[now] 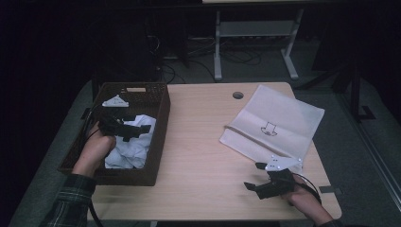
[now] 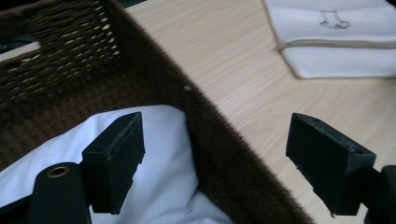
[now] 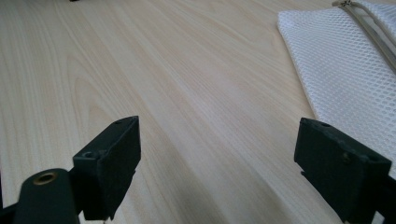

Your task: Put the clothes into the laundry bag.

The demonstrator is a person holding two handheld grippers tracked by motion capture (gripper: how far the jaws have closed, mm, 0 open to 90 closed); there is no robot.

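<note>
While the left claw (image 1: 126, 127) hangs over the brown basket (image 1: 158, 142) at the left side of the table (image 1: 198, 142), its jaws stand wide apart and hold nothing. From the left gripper view, one jaw is above the white cloth (image 2: 159, 154) inside the basket, and the other jaw is out past the basket wall (image 2: 224, 154), above the bare wood. Whether a jaw touches the cloth cannot be told. The white cloth lies crumpled in the near part of the basket, soft and full of folds, with a bit of dark woven floor showing on its far side. The right claw (image 1: 257, 177) sits low at the near right of the table, and its jaws are wide apart too, with nothing between them but wood. Just to the right of it lies a white bag (image 1: 274, 125), flat on the table, with a small dark drawing on it. From the high view you can see both hands, the plaid sleeve (image 1: 71, 203) on the left arm, and the whole basket and bag at once. From the right gripper view (image 3: 215, 154) you can see that the bag (image 3: 345, 74) is made of fine net with a zip along its far edge, which the high view is too far off to show.
</note>
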